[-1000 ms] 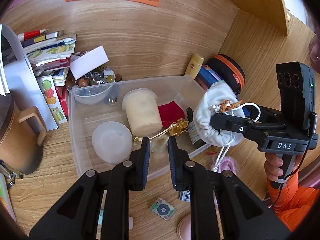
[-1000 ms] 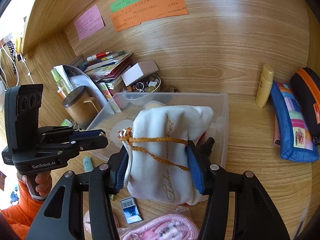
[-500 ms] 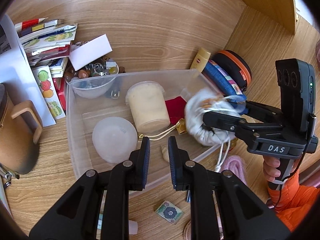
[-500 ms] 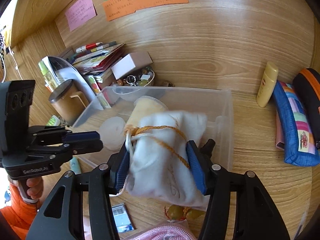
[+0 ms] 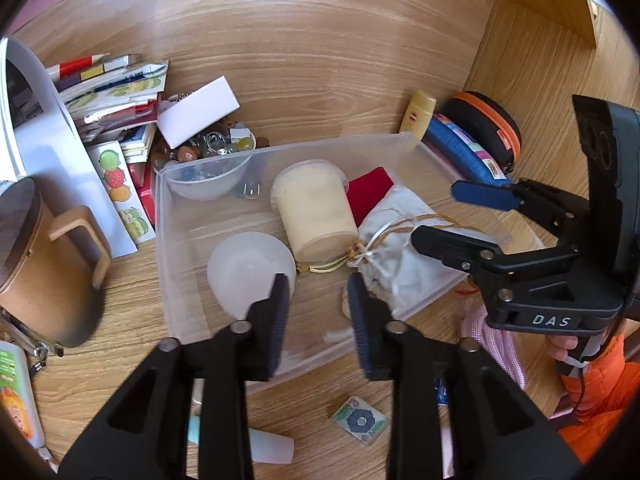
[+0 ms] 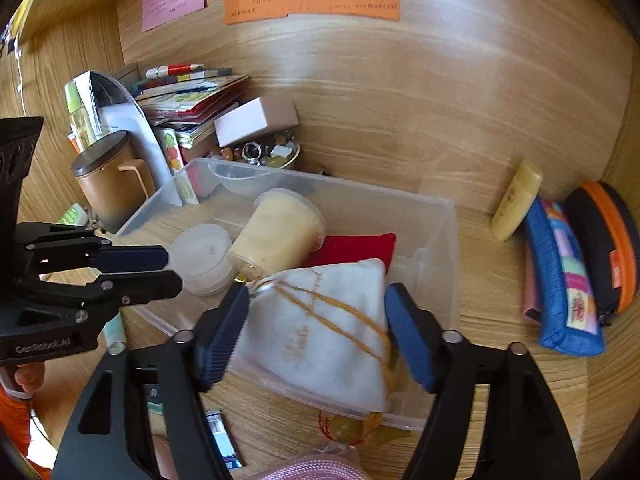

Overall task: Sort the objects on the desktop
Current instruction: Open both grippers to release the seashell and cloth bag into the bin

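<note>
Right gripper (image 6: 316, 332) tilting down over bin (image 6: 440, 248), jaws just opening, straddling pouch (image 6: 320, 336) without pressing. Pouch lying inside bin beside cup (image 6: 276, 232). Left gripper (image 5: 318, 300) angling down at bin's near wall, jaws just parting, gripping nothing.

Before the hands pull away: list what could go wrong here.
1. The white drawstring cloth pouch leans on the clear plastic bin's near wall; it might slump over the rim.
2. Its orange cord lies near the right gripper, whose jaws have just been opening, and could snag on withdrawal.
</note>
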A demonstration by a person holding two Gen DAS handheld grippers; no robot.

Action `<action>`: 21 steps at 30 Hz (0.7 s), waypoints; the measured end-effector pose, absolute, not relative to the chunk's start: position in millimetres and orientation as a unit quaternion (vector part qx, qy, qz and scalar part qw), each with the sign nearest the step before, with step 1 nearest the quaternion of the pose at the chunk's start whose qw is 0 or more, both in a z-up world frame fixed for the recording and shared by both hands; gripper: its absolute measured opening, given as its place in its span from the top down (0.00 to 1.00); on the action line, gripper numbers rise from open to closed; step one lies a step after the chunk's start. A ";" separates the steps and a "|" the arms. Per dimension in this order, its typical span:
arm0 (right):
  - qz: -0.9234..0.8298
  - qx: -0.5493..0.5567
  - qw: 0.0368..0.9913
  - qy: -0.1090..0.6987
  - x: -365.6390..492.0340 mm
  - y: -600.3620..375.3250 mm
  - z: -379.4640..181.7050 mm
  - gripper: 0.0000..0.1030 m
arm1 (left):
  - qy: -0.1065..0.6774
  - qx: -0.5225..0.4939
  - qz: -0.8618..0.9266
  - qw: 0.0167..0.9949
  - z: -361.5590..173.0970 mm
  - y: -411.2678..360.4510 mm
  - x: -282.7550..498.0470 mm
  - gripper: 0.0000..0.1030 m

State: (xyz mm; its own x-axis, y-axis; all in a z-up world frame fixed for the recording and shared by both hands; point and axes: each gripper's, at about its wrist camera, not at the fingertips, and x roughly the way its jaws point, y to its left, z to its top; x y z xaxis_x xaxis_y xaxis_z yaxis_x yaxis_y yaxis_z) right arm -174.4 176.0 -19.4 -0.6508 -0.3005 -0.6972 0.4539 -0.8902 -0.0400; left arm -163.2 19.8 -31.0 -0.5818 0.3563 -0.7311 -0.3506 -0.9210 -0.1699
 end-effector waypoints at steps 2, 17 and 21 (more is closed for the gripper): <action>-0.906 0.354 0.203 0.114 -170.9 176.7 -16.7 0.28 | -0.003 -0.410 0.890 0.200 -30.1 20.2 -161.9 0.68; -0.920 0.326 0.165 0.145 -149.4 186.5 -7.5 0.22 | 0.003 -0.378 0.907 0.184 -15.7 14.8 -138.0 0.44; -0.921 0.321 0.158 0.152 -140.3 192.1 -7.8 0.22 | 0.004 -0.375 0.911 0.174 -14.1 11.6 -130.2 0.43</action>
State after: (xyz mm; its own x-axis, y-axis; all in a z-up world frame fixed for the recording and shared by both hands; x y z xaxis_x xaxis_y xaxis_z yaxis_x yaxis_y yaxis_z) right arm -140.3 192.1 -7.8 -0.7438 -0.1924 -0.6401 0.3883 -0.9039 -0.1795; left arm -130.2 11.6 -14.1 -0.6581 0.3146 -0.6841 -0.3205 -0.9392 -0.1236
